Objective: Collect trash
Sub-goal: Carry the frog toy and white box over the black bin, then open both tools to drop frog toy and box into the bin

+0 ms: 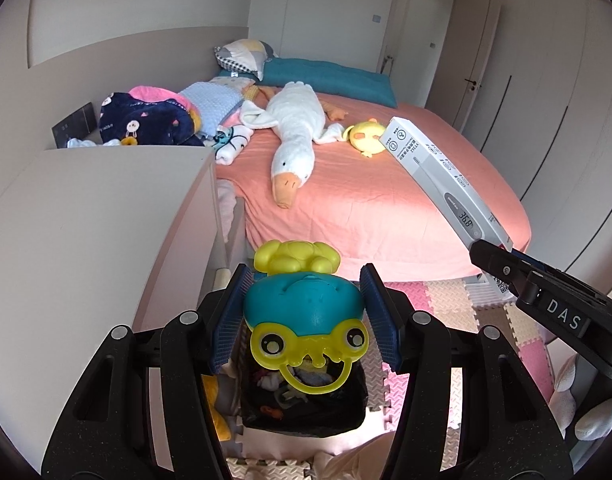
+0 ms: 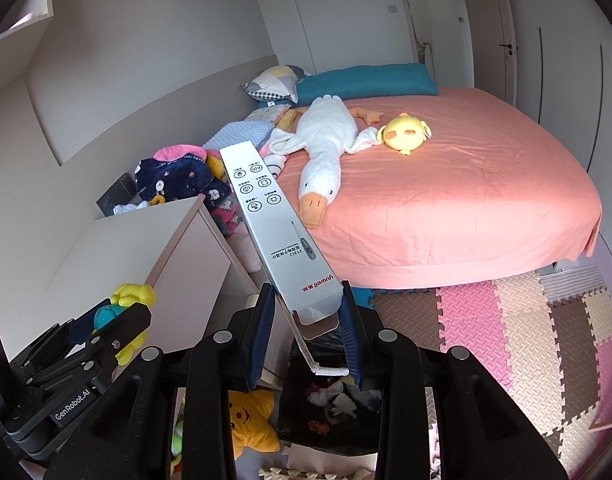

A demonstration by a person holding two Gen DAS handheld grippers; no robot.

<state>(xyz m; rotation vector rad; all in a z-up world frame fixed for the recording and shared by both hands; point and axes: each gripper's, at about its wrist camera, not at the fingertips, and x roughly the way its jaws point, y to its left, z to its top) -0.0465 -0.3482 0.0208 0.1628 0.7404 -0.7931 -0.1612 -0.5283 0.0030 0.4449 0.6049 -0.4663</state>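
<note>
Left gripper (image 1: 304, 312) pointing down and forward, blue pads (image 1: 230, 316) squeezing frog toy (image 1: 306, 320) from both sides. Right gripper (image 2: 306, 332) pointing down and forward too, sitting just beside left one, pads (image 2: 262, 332) pinching near end of long white box (image 2: 278, 232).

Two grippers (image 1: 304, 320) (image 2: 307, 332), one goose plush (image 1: 296, 136), one thermometer box (image 1: 441, 180)

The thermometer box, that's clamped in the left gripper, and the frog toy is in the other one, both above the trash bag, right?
Not quite: you have the sides swapped. The thermometer box is clamped in the right gripper, as the right wrist view shows. The frog toy sits in the left gripper. Both hang above the black trash bag.
</note>
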